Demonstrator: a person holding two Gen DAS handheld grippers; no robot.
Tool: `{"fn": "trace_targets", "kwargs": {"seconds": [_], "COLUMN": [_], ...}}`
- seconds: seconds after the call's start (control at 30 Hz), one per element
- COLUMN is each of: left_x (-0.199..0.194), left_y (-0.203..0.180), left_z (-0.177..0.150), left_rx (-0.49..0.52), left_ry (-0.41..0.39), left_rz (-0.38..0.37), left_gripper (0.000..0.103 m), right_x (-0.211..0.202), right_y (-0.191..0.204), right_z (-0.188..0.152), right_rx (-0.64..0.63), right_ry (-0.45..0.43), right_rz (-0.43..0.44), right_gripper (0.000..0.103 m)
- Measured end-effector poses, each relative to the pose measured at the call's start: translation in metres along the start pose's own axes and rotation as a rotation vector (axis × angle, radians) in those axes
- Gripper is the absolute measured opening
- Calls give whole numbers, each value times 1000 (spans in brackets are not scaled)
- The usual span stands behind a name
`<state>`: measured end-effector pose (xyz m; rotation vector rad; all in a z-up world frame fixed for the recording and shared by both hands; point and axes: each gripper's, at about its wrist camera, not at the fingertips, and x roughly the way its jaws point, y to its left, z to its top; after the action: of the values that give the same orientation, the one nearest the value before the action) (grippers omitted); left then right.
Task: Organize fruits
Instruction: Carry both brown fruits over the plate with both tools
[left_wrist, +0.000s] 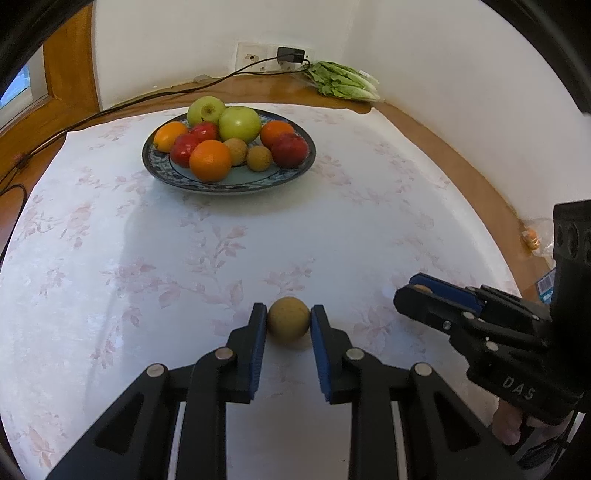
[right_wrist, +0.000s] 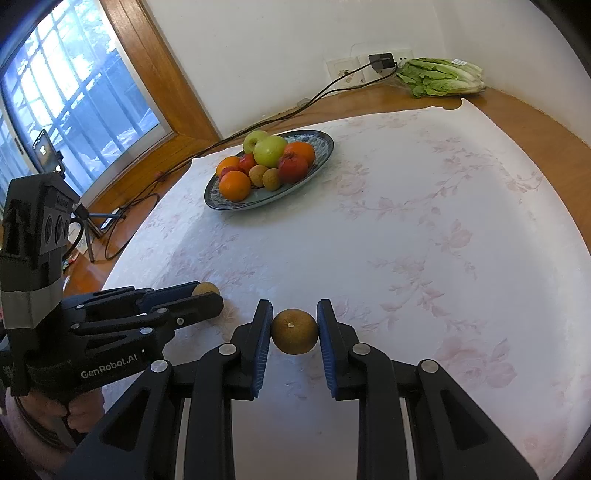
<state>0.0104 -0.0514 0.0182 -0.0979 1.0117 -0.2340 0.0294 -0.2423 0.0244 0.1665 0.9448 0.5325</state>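
Note:
A small round brown fruit (left_wrist: 289, 322) sits low at the tablecloth, and my left gripper (left_wrist: 289, 316) is shut on it, both blue pads against its sides. My right gripper (right_wrist: 294, 313) is shut on a second brown fruit (right_wrist: 294, 332) in the same way. Each gripper shows in the other's view: the right one (left_wrist: 415, 291) at the right, the left one (right_wrist: 207, 297) at the left, both close together near the table's front. Farther back stands a blue patterned plate (left_wrist: 229, 187) (right_wrist: 236, 205) holding green apples, oranges, red fruits and two small brown fruits.
A white floral tablecloth (left_wrist: 332, 221) covers the wooden table. Bagged lettuce (left_wrist: 343, 79) lies at the back by a wall socket with a charger (left_wrist: 291, 55) and its cable. A window (right_wrist: 55, 110) and a phone on a tripod (right_wrist: 46, 151) stand to the left.

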Motion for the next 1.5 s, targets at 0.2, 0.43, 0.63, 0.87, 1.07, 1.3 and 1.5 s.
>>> {"fn": "trace_targets", "kwargs": {"seconds": [0.2, 0.43, 0.63, 0.87, 1.07, 1.3, 1.5], "left_x": [-3, -7, -11, -20, -21, -20, -16], "left_y": [3, 6, 9, 14, 28, 42, 52], "left_z": [0, 1, 6, 21, 39, 61, 80], "left_rx": [-7, -14, -21, -20, -44, -61, -63], "left_ry": [-7, -18, -30, -65, -73, -91, -112], "left_rz": [6, 14, 23, 40, 40, 61, 90], "left_gripper": [25, 25, 25, 25, 25, 25, 25], "right_x": [-1, -2, -6, -8, -7, -8, -2], "right_y": [2, 4, 7, 11, 14, 19, 21], "right_z": [0, 4, 13, 28, 42, 61, 77], "right_rx": [-6, -16, -36, -48, -69, -111, -129], "right_ry": [1, -6, -22, -19, 0, -14, -15], "right_rz": [-4, -7, -12, 3, 3, -32, -57], "right_gripper": [26, 26, 26, 26, 26, 26, 26]}}
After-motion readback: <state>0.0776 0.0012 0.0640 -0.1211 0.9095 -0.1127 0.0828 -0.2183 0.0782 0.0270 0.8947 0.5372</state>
